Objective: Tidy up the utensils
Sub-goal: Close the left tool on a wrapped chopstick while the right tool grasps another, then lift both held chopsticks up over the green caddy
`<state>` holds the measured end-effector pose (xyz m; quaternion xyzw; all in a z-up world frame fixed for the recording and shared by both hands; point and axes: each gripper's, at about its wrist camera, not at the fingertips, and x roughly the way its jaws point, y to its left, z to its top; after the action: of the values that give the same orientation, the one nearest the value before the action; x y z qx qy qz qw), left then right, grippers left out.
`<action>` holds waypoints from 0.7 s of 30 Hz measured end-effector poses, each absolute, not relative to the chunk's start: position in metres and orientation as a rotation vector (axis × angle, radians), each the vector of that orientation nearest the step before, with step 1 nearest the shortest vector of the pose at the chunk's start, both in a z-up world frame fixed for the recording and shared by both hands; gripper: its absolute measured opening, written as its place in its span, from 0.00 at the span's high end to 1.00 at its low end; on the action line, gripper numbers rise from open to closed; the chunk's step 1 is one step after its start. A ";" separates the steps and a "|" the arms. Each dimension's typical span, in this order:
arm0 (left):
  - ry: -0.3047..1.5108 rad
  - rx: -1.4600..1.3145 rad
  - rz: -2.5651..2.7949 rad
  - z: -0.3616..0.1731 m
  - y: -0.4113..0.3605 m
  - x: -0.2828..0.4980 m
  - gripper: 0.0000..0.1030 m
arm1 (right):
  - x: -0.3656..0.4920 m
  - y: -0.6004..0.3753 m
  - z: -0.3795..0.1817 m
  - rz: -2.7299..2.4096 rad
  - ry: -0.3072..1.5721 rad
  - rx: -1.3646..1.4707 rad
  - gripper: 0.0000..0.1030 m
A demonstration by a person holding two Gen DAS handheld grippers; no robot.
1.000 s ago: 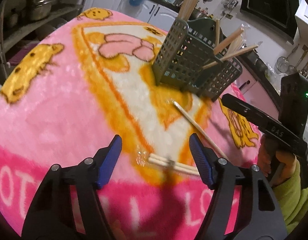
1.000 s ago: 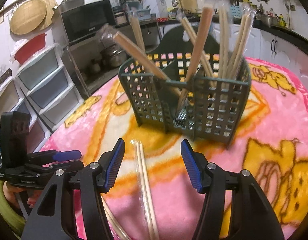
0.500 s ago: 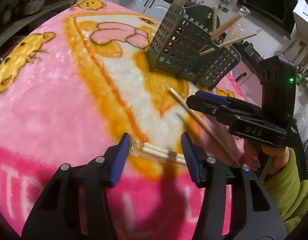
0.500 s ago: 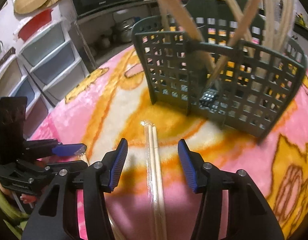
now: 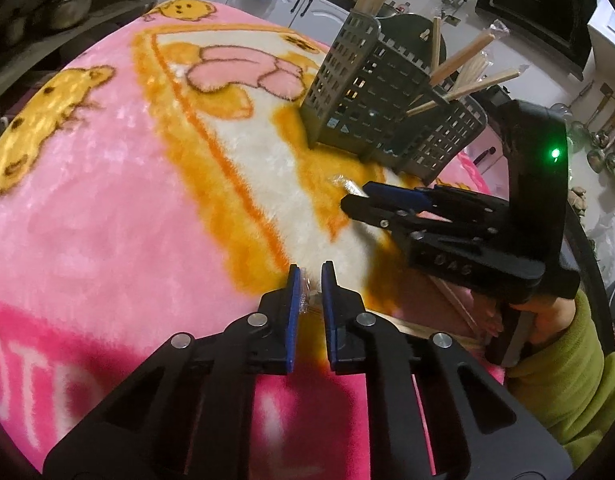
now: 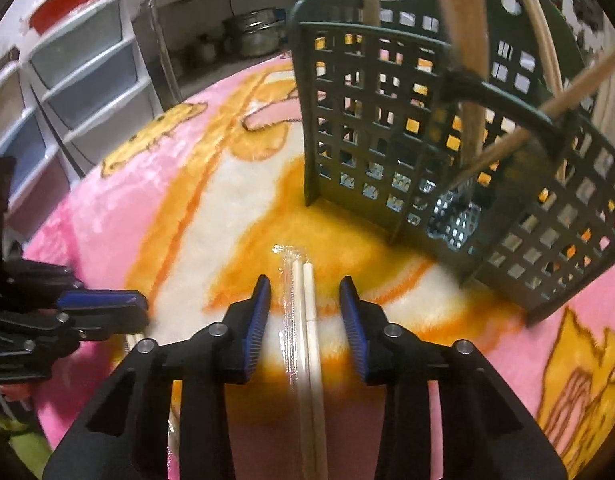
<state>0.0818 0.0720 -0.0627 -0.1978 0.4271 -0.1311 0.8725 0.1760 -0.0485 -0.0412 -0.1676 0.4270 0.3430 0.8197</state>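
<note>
Between the right gripper (image 6: 305, 312) jaws, untouched, wrapped chopsticks (image 6: 307, 320) on blanket (image 6: 147, 208)

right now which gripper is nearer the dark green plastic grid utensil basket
Right. The right gripper hangs just short of the dark green plastic grid utensil basket, its closing jaws astride wrapped chopsticks. The left gripper sits further back, shut on another wrapped pair.

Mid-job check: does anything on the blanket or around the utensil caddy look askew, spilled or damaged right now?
Nothing looks spilled or broken. The dark utensil caddy stands upright on the pink blanket, chopsticks leaning loosely in it. Two wrapped chopstick pairs lie outside it: one between the right gripper's jaws, the other's end pinched by the left gripper.
</note>
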 end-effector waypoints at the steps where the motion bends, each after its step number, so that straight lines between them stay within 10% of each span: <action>1: 0.888 -0.413 -0.275 -0.061 0.072 0.082 0.94 | 0.175 -0.048 -0.041 0.728 0.902 -0.367 0.76; 5: 0.862 -0.411 -0.280 -0.051 0.072 0.085 0.95 | 0.178 -0.056 -0.038 0.718 0.898 -0.337 0.90; 21: 0.697 -0.324 -0.367 0.017 0.045 0.105 0.98 | 0.159 -0.117 0.041 0.699 0.682 -0.121 0.94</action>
<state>0.1055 0.0449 0.0172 -0.1573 0.3379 -0.1779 0.9107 0.1588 -0.1174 0.0410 -0.0581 0.3275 0.3354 0.8814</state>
